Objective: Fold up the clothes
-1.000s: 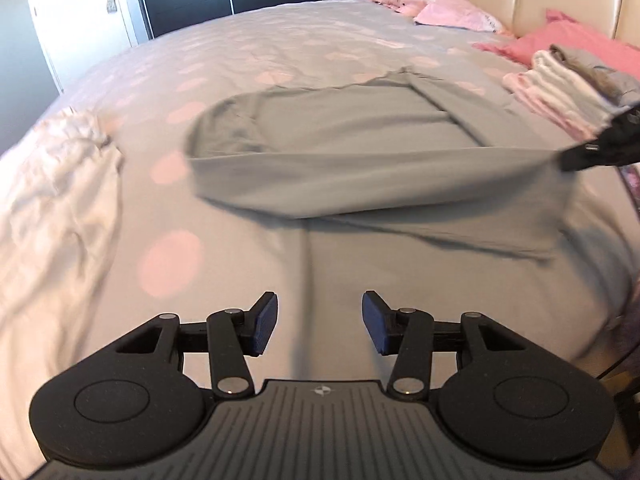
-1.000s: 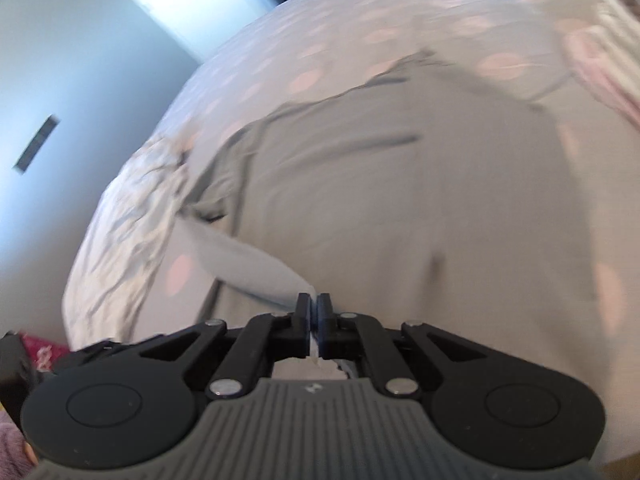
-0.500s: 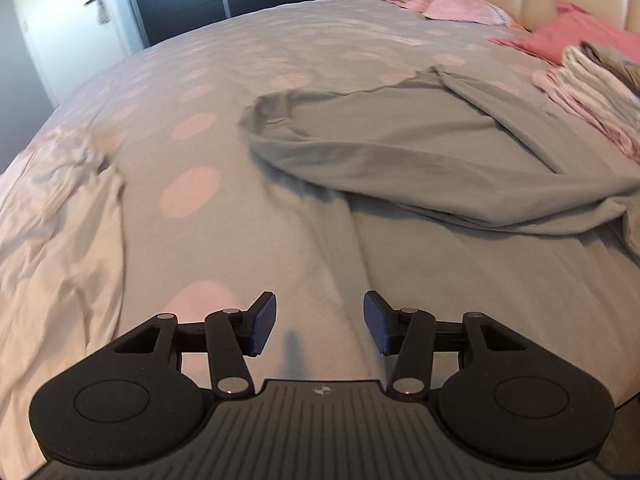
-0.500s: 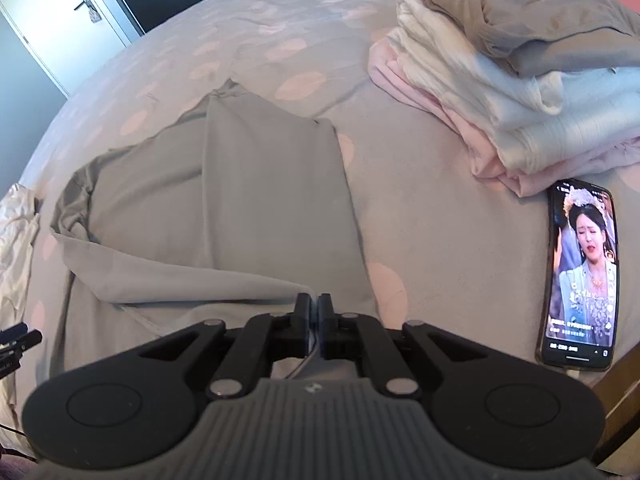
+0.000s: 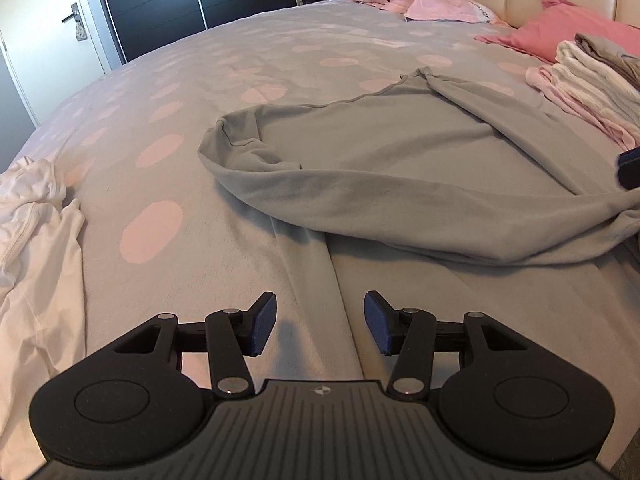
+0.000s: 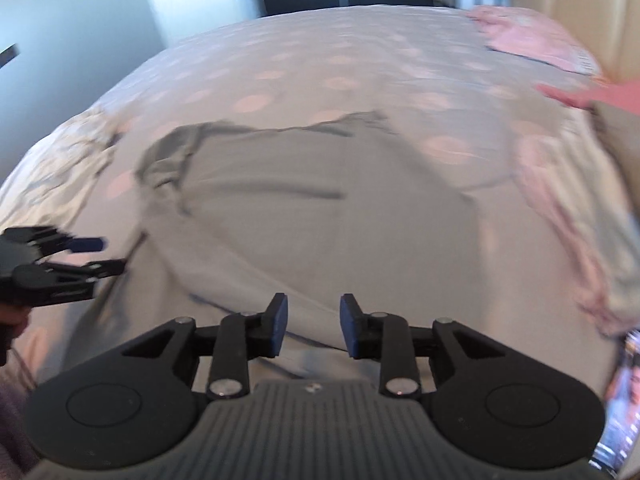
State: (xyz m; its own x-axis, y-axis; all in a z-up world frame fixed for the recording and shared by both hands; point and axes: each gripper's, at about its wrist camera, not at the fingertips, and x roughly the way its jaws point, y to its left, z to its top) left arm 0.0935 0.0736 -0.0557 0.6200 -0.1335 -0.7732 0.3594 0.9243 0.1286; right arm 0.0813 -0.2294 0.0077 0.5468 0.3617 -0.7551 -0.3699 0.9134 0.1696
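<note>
Grey jersey, the garment (image 5: 400,168) lies half-folded and rumpled across the middle of the spotted bed (image 5: 240,64), between the loose white clothes (image 5: 36,240) and the folded stack (image 5: 592,80). Left claw (image 5: 320,322) hangs released over bare cover; right claw (image 6: 313,326) has just been opening, nothing pinched. Risk: grabbing one layer would drag the fold askew. No containers visible.

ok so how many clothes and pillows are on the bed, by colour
loose grey long-sleeved top: 1
crumpled white garment: 1
stack of folded white, pink and grey-brown clothes: 1
pink pillows, pale and deeper pink: 2
total: 5
</note>
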